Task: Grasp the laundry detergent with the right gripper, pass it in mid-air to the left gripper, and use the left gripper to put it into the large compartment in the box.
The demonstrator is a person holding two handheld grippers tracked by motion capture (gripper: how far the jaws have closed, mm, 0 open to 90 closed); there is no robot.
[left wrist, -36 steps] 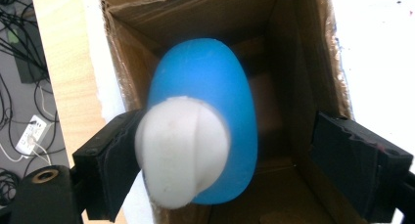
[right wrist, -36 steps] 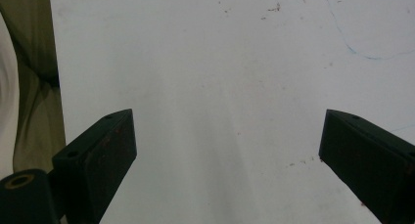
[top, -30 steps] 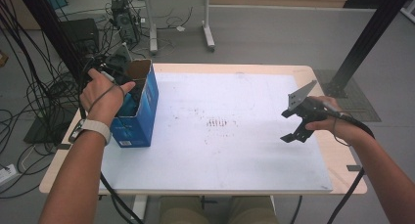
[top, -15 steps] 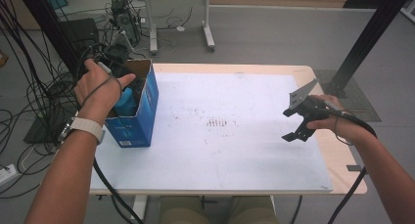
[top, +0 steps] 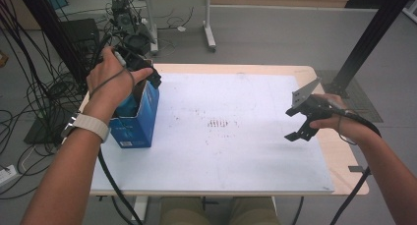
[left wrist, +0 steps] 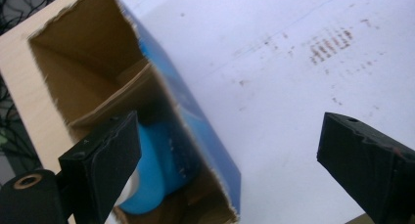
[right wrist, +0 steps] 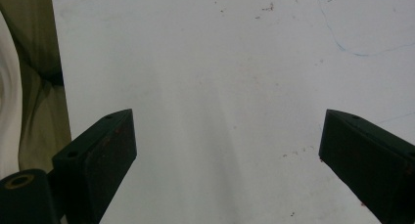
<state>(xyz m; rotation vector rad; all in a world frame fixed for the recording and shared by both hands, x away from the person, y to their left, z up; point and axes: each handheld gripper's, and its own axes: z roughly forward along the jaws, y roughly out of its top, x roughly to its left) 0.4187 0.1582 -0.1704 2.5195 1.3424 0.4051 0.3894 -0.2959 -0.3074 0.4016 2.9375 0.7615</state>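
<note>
White sheeting (top: 236, 136) covers the table. Left gripper (left wrist: 230, 150), jaws just opened wide with nothing between them, hangs above the open blue box (top: 140, 119); a blue object (left wrist: 154, 175) sits inside, below the left jaw, apparently just deposited. Right gripper (right wrist: 227, 150) hovers idle over bare sheet, jaws wide, empty.

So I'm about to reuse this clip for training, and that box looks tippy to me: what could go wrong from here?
Two risks, judged from the frames. The left tongs, whose jaws have just been opening with nothing between them, hang close over the open blue box; a careless pull sideways could catch its torn rim and tip it. The box also stands near the table's left edge, so a nudge might push it off, with the blue object lying inside.
</note>
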